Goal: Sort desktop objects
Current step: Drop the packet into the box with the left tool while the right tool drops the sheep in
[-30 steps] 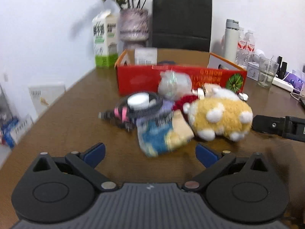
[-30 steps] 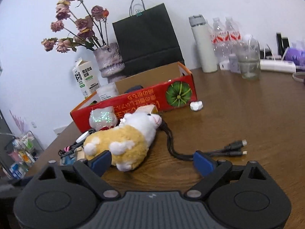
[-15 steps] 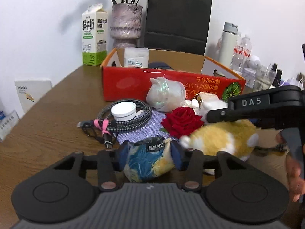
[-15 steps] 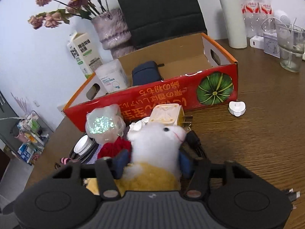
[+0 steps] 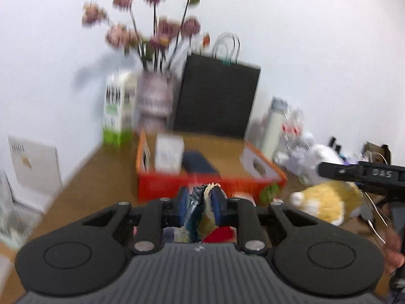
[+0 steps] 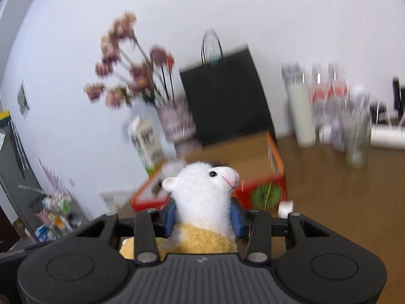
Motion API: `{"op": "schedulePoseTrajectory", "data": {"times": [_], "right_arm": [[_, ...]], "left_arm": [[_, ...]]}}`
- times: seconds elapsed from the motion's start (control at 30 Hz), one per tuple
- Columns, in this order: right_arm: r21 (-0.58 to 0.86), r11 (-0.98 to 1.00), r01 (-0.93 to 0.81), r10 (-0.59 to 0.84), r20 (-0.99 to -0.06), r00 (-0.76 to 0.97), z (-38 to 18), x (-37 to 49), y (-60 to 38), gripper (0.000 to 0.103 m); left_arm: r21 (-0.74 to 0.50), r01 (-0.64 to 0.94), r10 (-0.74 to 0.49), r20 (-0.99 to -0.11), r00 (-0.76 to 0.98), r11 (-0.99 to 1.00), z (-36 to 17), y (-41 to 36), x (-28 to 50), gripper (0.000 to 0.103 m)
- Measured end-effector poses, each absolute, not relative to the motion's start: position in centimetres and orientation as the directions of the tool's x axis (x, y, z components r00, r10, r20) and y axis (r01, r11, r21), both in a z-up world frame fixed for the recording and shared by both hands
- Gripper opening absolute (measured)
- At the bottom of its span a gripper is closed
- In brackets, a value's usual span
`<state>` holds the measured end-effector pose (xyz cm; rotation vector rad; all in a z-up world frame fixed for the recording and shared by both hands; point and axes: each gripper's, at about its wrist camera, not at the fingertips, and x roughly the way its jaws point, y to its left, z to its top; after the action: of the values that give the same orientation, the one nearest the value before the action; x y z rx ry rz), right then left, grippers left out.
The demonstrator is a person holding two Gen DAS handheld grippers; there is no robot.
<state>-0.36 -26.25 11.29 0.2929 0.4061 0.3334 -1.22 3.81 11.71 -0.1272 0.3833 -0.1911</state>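
Red cardboard box [image 5: 202,183] with an orange rim sits open-topped on the brown table [image 5: 101,177]. Inside it, toward its left end, stands a white container [image 5: 169,154]; just beside that lies a dark blue pouch [image 5: 198,163]. Remaining box contents are too blurred to tell.

Left gripper [image 5: 200,202]: jaws closing, blue pads pressed on a crumpled blue-and-yellow packet [image 5: 196,215], which hangs between them in front of the box's near wall. A red object [image 5: 219,234] shows below the packet; its identity is unclear.

Right gripper [image 6: 202,215]: jaws closing, pads pressed against both sides of a plush toy [image 6: 205,197] with a white head and yellow body. The toy's head blocks part of the box in the right wrist view.

Behind the box stand a milk carton [image 5: 117,111], a vase [image 5: 155,101] of dried flowers, and a black paper bag [image 5: 217,96]. To the right are a white flask [image 5: 274,126], water bottles [image 6: 326,101], and a drinking glass [image 6: 358,139]. A small white object [image 6: 285,207] lies on the table near the box's right corner.
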Motion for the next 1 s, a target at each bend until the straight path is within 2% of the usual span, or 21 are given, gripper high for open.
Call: {"op": "schedulePoseTrajectory", "data": {"times": [0.1, 0.23, 0.37, 0.47, 0.57, 0.63, 0.7, 0.83, 0.93, 1.0], "right_arm": [[0.330, 0.915, -0.230, 0.336, -0.309, 0.890, 14.4, 3.3, -27.7, 0.042], [0.361, 0.905, -0.223, 0.349, -0.334, 0.876, 16.8, 10.7, -28.4, 0.042], [0.252, 0.956, -0.153, 0.255, -0.448, 0.857, 16.1, 19.1, -25.6, 0.042], [0.186, 0.976, -0.117, 0.203, -0.557, 0.805, 13.2, 24.1, -23.5, 0.042], [0.114, 0.989, -0.096, 0.147, -0.637, 0.757, 9.4, 27.3, -21.9, 0.042], [0.069, 0.994, -0.082, 0.107, -0.691, 0.715, 7.2, 28.5, -21.3, 0.042], [0.022, 0.997, -0.077, 0.069, -0.731, 0.679, 5.7, 28.7, -20.9, 0.042], [-0.131, 0.987, -0.095, -0.036, -0.753, 0.657, 4.3, 27.6, -20.1, 0.047], [-0.214, 0.967, -0.137, -0.076, -0.759, 0.647, 4.6, 27.0, -19.3, 0.049], [-0.229, 0.963, -0.140, -0.082, -0.749, 0.658, 5.7, 26.3, -19.4, 0.053]], "left_arm": [[-0.135, 0.206, -0.240, -0.335, 0.911, 0.969, 15.0, 3.8, 2.9, 0.021], [-0.115, 0.223, -0.251, -0.466, 0.848, 0.968, 16.0, 2.4, 12.5, 0.022], [-0.011, 0.173, -0.140, -0.639, 0.757, 0.985, 12.3, 0.7, 22.0, 0.022], [0.029, 0.151, -0.082, -0.732, 0.677, 0.988, 8.6, 0.5, 25.4, 0.022], [0.098, 0.120, -0.002, -0.766, 0.643, 0.988, 5.5, 0.3, 27.0, 0.022], [0.093, 0.134, -0.007, -0.795, 0.607, 0.987, 4.5, 0.5, 27.2, 0.022], [0.104, 0.175, -0.024, -0.796, 0.605, 0.979, 4.3, 0.2, 26.4, 0.026], [0.134, 0.186, -0.004, -0.803, 0.596, 0.973, 4.8, 0.1, 25.7, 0.055], [0.034, 0.179, -0.075, -0.819, 0.569, 0.983, 6.6, 1.5, 25.1, 0.055], [-0.062, 0.172, -0.153, -0.795, 0.587, 0.983, 8.7, 2.4, 23.9, 0.065]]}}
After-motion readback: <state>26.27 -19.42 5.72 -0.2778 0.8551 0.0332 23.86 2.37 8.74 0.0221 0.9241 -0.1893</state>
